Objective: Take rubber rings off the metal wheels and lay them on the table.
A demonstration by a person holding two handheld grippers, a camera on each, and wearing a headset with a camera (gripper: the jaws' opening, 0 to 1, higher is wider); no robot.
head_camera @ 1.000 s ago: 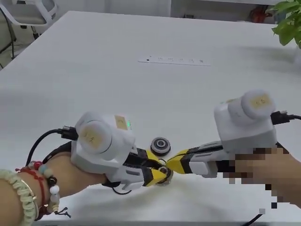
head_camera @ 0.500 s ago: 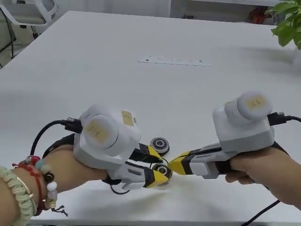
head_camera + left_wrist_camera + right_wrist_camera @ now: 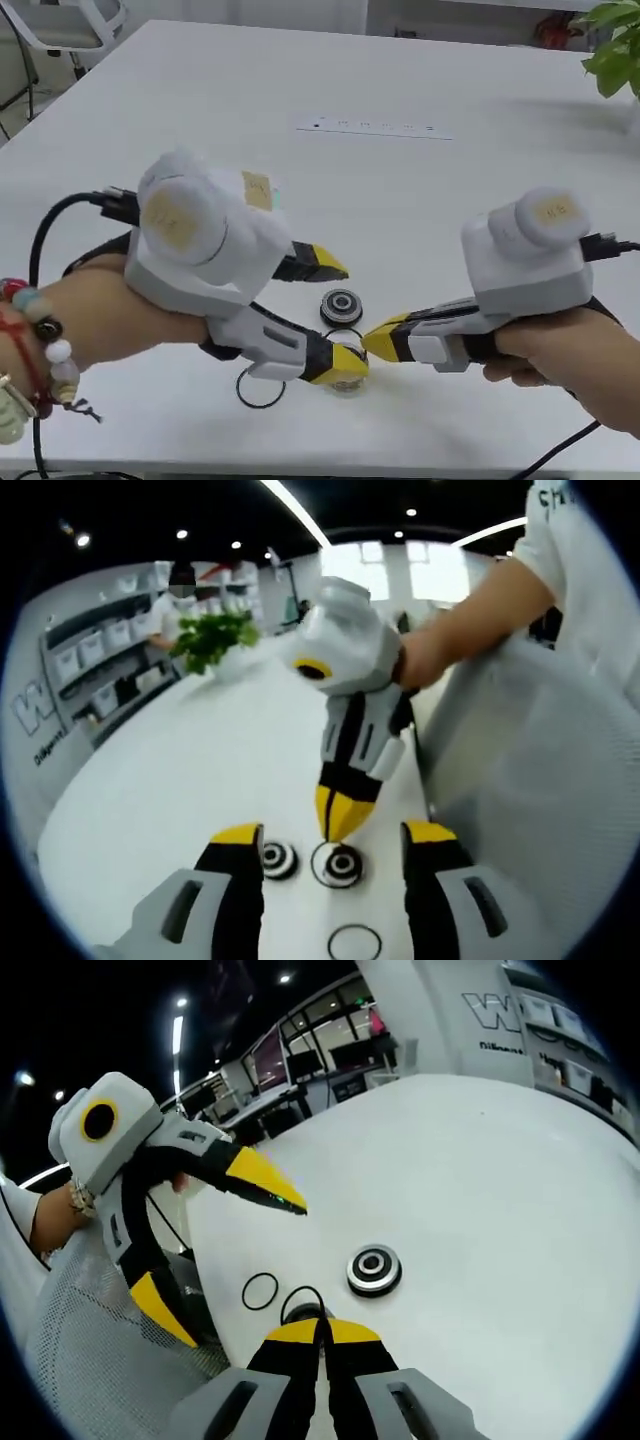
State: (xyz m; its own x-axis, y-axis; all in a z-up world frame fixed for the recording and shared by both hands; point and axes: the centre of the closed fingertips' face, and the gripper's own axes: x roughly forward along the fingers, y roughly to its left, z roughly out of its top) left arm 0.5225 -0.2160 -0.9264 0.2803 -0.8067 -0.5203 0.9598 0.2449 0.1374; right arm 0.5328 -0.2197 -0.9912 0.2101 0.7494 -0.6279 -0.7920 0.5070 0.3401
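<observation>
My left gripper (image 3: pixel 333 315) is spread wide with nothing in it, its jaws straddling the two metal wheels on the table (image 3: pixel 300 180). My right gripper (image 3: pixel 372 345) is pressed shut with its tips touching the near wheel (image 3: pixel 340 865), though I cannot tell whether any rubber is pinched between them. The far wheel (image 3: pixel 341 307) wears a dark band, and one loose rubber ring (image 3: pixel 260 388) lies flat near the near wheel. To do this well, I think I should clamp the near wheel's body with the left so it cannot skid. Then I would hook the ring's edge with the right tips and peel outward rather than pull straight up. The wall lettering (image 3: pixel 35 725) reads a big "W" above a word beginning "Dilig". The sticker (image 3: pixel 258 188) on my left gripper is too small to read.
</observation>
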